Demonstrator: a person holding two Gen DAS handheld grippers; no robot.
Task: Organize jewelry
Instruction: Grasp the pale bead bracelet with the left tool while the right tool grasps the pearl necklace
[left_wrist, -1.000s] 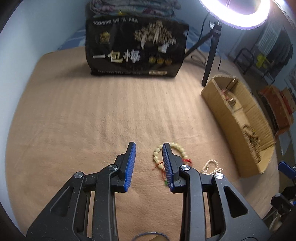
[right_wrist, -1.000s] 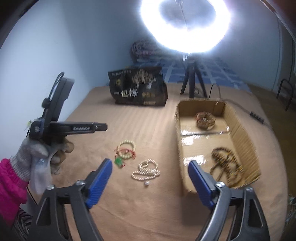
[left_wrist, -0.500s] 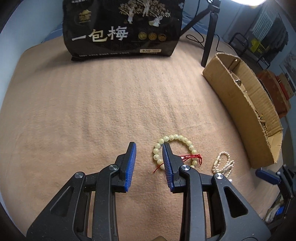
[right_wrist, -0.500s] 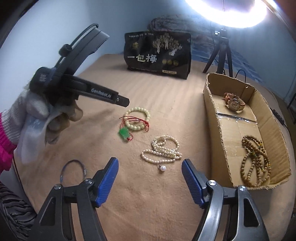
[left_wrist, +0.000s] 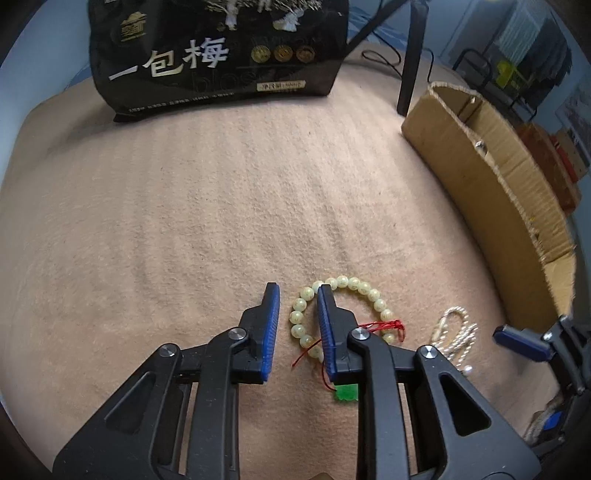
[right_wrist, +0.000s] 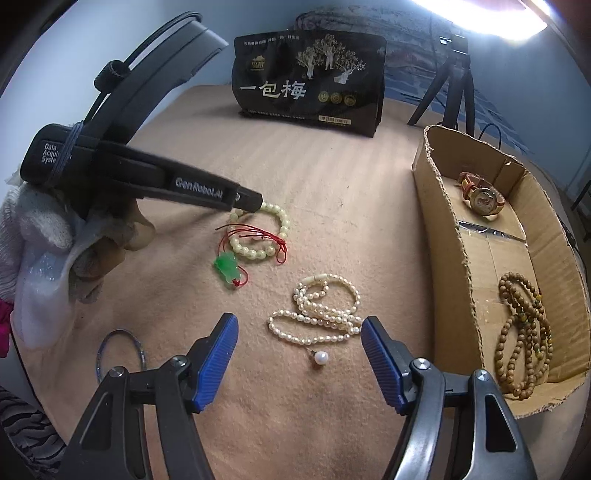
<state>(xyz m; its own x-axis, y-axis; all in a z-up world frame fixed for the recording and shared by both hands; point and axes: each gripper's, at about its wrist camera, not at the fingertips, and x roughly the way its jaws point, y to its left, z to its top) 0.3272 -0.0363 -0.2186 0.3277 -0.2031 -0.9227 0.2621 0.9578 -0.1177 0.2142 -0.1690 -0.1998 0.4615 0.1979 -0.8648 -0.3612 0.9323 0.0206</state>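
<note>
- Left wrist view: the left gripper (left_wrist: 295, 291) had its jaws slightly apart, straddling one side of the pale yellow-green beaded bracelet (left_wrist: 345, 314), which lay on the tan blanket (left_wrist: 184, 221) beside the open brown cardboard box (left_wrist: 491, 177).
- Closing there might have snagged only the red cord (left_wrist: 382, 325).
- Right wrist view: the right gripper (right_wrist: 299, 328) hovered with jaws wide apart over the white pearl necklace (right_wrist: 317, 314), left of the box; loose strands could slip.

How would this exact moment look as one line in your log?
left claw: open, straddling bead bracelet | right claw: open, above pearl necklace | cardboard box: watch, wooden beads
</note>
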